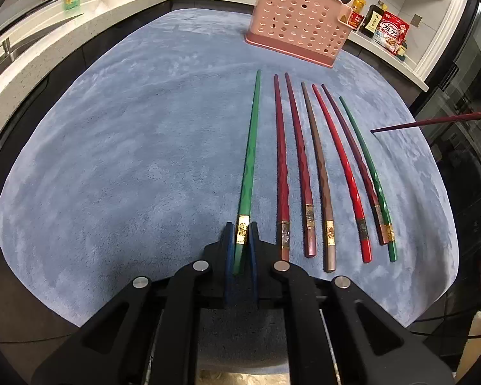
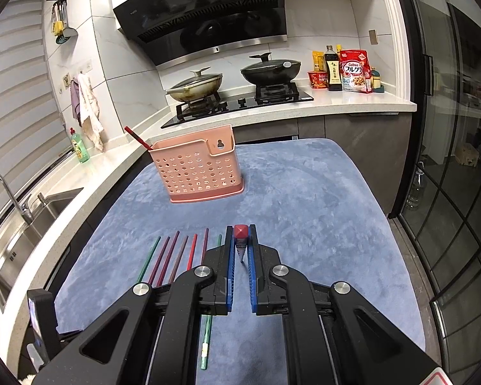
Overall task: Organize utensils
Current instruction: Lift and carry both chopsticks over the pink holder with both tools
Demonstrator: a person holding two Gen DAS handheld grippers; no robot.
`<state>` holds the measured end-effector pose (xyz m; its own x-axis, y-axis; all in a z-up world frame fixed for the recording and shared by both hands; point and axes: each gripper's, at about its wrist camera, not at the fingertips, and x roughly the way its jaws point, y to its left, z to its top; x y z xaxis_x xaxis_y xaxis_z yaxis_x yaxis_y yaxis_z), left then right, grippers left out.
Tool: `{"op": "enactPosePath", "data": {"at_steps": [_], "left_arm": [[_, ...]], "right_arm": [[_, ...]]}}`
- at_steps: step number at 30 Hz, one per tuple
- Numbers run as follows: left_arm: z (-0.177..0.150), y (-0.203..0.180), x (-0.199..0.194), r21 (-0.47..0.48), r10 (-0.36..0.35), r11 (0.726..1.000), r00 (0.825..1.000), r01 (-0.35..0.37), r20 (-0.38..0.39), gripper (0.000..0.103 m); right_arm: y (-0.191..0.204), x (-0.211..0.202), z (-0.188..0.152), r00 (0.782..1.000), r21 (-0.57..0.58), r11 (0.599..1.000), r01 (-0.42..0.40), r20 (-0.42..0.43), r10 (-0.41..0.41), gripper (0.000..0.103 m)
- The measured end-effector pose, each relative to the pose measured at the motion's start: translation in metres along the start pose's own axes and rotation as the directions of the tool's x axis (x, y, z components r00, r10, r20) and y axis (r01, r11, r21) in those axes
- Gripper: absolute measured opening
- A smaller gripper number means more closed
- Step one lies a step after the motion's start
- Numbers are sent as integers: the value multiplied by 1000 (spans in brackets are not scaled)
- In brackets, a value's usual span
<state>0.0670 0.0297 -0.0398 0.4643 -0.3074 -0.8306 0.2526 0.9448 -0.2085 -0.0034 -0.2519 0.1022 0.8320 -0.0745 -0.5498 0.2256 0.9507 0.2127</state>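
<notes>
Left gripper (image 1: 240,240) clamped on the butt end of a green chopstick (image 1: 249,160) lying on the blue mat (image 1: 128,176); right gripper (image 2: 241,243) grasps a red chopstick (image 2: 240,232) end-on. Pink basket (image 2: 197,168) stands beyond.

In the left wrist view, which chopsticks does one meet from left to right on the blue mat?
Green chopstick gripped in the left tool → dark red chopstick → maroon chopstick → brown chopstick → bright red chopstick → dark purple chopstick → second green chopstick.
</notes>
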Motion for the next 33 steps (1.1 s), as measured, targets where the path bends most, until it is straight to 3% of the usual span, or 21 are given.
{"op": "enactPosePath", "data": {"at_steps": [5,10,15,21,31,33], "left_arm": [[9,-2,-21,13,13,1000,999,-13,39,8],[41,-5,-66,24,5,1000,987,-8,159,8],[89,-9,-104,36,22,999,957,-34,288,8],[156,-17,-127,42,20,998,921,-39,388,7],[239,-48,-147,73,-36,997,876,1,482,7],[259,-57,-155,79,-53,997,857,14,512,7]], "right_arm": [[1,0,1,1000,-7,1000,0,8,0,7],[4,0,11,999,-27,1000,0,41,2,7],[3,3,28,998,-34,999,-18,68,20,7],[2,14,54,995,-25,999,-42,92,44,7],[7,38,113,981,-3,992,-130,143,129,7],[11,44,135,974,-9,989,-146,171,145,7]]}}
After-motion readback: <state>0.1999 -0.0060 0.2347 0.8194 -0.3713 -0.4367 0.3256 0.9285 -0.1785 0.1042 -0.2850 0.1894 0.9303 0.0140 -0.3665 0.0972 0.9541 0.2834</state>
